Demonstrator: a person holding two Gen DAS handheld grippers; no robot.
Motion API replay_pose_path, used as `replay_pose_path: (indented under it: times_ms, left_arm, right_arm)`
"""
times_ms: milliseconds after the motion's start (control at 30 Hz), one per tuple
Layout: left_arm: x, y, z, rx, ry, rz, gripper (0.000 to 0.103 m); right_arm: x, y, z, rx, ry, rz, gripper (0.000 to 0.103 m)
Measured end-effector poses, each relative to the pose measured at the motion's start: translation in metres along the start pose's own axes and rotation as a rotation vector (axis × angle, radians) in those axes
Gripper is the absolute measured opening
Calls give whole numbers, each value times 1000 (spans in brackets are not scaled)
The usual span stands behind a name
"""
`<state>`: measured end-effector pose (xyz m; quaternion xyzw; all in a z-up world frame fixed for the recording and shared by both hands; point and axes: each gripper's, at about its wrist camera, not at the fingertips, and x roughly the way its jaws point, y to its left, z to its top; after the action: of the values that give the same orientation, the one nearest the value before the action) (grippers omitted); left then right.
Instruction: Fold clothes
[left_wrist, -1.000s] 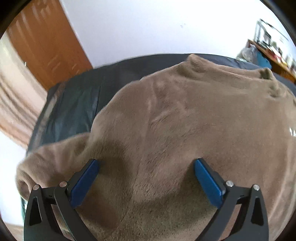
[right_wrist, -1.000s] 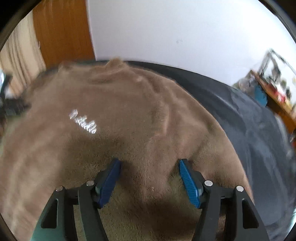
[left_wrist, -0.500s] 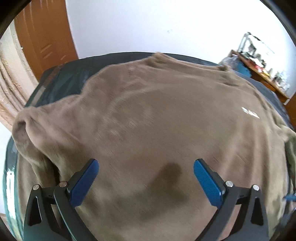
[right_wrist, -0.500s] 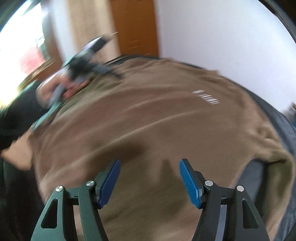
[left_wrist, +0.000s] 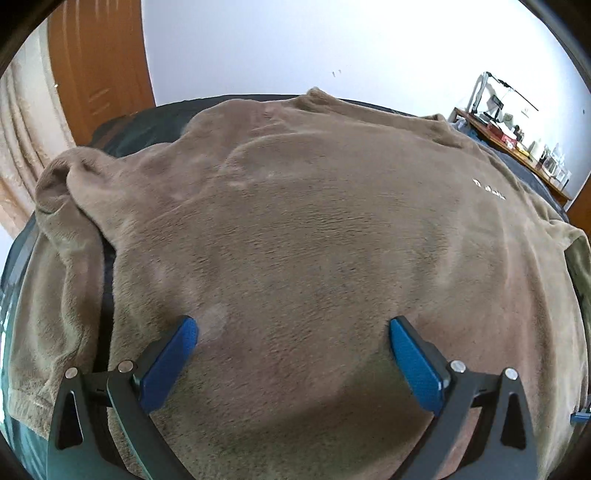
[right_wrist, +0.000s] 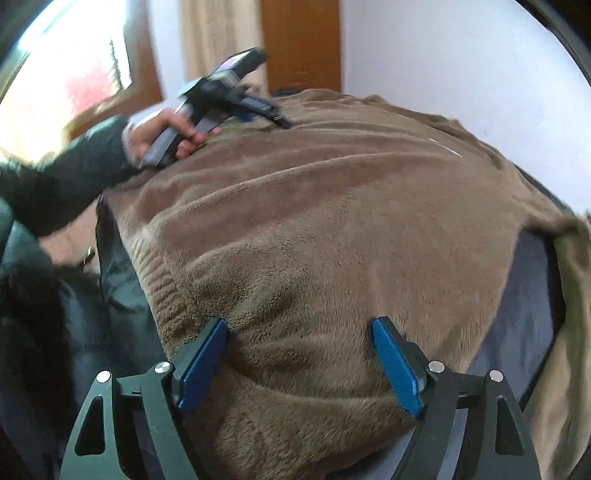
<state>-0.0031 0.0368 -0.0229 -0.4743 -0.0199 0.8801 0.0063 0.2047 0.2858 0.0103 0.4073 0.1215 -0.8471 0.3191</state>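
Since the earlier frame, both claws had drawn back off the sweater, and the right wrist camera had swung round to take in the person's left hand.

From the left wrist view, the left claw (left_wrist: 293, 345) stood with its blue fingers (left_wrist: 168, 363) spread wide, nothing between them, low over the near part of the brown fleece sweater (left_wrist: 314, 229). That sweater lay spread front-up over a dark surface (left_wrist: 147, 125); I cannot tell whether it was a bed or a table. One sleeve (left_wrist: 62, 236) was bunched at the left edge, and small white lettering (left_wrist: 489, 190) showed toward the far right. An orange-brown door (left_wrist: 99, 62) and a pale curtain (left_wrist: 22, 125) stood far left, and a cluttered shelf (left_wrist: 517, 136) far right.

From the right wrist view, the right claw (right_wrist: 301, 356) was likewise spread wide and empty, its fingers (right_wrist: 201, 360) against rumpled fleece near the ribbed hem (right_wrist: 162, 284) of the sweater (right_wrist: 332, 221). At far left, a hand (right_wrist: 155, 134) in a dark sleeve (right_wrist: 62, 181) held the other gripper (right_wrist: 221, 92), motion-blurred, over the sweater's far edge. Another sleeve (right_wrist: 569, 295) hung at the right.
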Motion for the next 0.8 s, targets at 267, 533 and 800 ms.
replay_pose_path:
  times_ms: [267,533,800]
  left_arm:
    - [3,-2,3,4,14,39,103]
    - [-18,-46,28,16,68,-92,103]
    - [-30,-144,36,217,47,-237,103]
  right_arm:
    - [-4,-4,-8,56,-49,-46,83]
    - [3,-5,-5,87,-64,-67,84]
    - [-33,-48,-23,413,-245,-35,84]
